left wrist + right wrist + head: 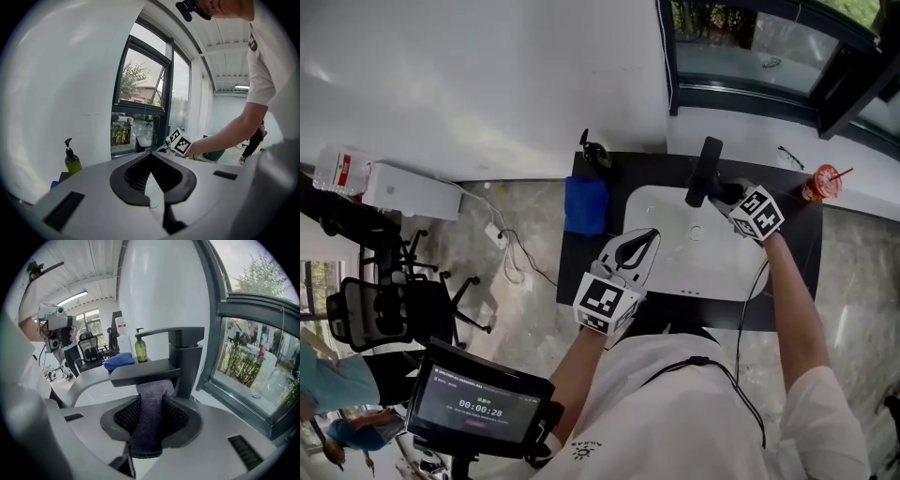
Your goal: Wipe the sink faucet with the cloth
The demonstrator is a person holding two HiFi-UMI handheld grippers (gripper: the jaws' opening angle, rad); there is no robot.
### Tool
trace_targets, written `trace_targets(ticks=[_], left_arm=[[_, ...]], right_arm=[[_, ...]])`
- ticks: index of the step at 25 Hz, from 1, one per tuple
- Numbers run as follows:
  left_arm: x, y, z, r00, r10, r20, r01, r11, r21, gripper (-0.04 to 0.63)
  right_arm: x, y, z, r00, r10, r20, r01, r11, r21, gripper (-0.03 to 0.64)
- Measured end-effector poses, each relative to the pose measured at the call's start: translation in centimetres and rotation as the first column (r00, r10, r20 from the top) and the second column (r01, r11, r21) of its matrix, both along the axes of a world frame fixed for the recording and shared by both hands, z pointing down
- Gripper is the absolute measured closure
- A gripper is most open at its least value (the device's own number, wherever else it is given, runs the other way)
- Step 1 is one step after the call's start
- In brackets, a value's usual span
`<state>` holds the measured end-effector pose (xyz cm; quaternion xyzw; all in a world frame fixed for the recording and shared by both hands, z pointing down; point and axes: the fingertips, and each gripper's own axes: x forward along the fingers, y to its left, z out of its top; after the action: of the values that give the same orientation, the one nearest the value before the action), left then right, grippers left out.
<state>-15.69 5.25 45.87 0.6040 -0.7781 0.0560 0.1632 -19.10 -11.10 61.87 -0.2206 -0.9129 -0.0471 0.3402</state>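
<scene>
The left gripper (639, 246) sits near the body at centre, pointing far and slightly right, its jaws closed tip to tip with nothing between them. The left forearm (579, 367) is bent in close below it, bare under a white short sleeve. The right arm (792, 300) reaches out nearly straight toward the far right, wrist tipped downward. The right gripper (729, 195) points left, and its jaws are clamped on a grey cloth (149, 427) that hangs back between the pads.

The open basin (675, 253) leaves free passage beside the faucet (185, 352), which overhangs the right claw (152, 401), with the window frame (239, 401) close behind it.
</scene>
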Motion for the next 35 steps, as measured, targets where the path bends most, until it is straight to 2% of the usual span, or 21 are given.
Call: trace_targets(ticks=[7,11,13,16,20,27,29,35], left_arm=[[1.3,-1.2,-0.3,0.999,0.052,-0.006,-0.052,0.999,0.014,0.601],[1.8,-2.0,-0.4,0.996,0.092,-0.003,-0.092,0.996,0.016,0.601],[1.9,-2.2,-0.6,0.995,0.1,-0.002,-0.1,0.995,0.015,0.601],[1.9,-2.3,-0.7,0.995,0.103,0.002,-0.103,0.995,0.016,0.601],[1.4,-1.4,-0.2,0.997,0.072,-0.001,-0.071,0.997,0.006,0.601],[0.3,0.2,0.3,1.0,0.005,-0.003,-0.005,1.0,0.002,0.601],[0.1,0.5,0.4,1.0,-0.007,-0.004,0.007,1.0,0.003,0.601],[-0.1,0.7,0.4,1.0,-0.01,-0.003,0.01,1.0,0.003,0.601]], right_arm=[[3.2,3.6,-1.1,0.991,-0.131,-0.029,0.131,0.991,-0.007,0.497],[6.5,6.4,-0.6,0.961,-0.253,-0.113,0.246,0.966,-0.077,0.497],[7.5,6.3,0.3,0.95,-0.274,-0.151,0.268,0.962,-0.059,0.497],[7.0,4.2,1.1,0.964,-0.215,-0.158,0.216,0.976,-0.008,0.497],[4.3,0.9,1.2,0.988,-0.102,-0.118,0.11,0.992,0.064,0.497],[0.3,-2.0,1.3,0.997,-0.006,-0.074,0.016,0.991,0.132,0.497],[-0.2,-2.2,1.3,0.998,0.005,-0.06,0.003,0.992,0.129,0.497],[0.3,-0.3,-0.1,1.0,-0.013,0.002,0.013,1.0,0.025,0.497]])
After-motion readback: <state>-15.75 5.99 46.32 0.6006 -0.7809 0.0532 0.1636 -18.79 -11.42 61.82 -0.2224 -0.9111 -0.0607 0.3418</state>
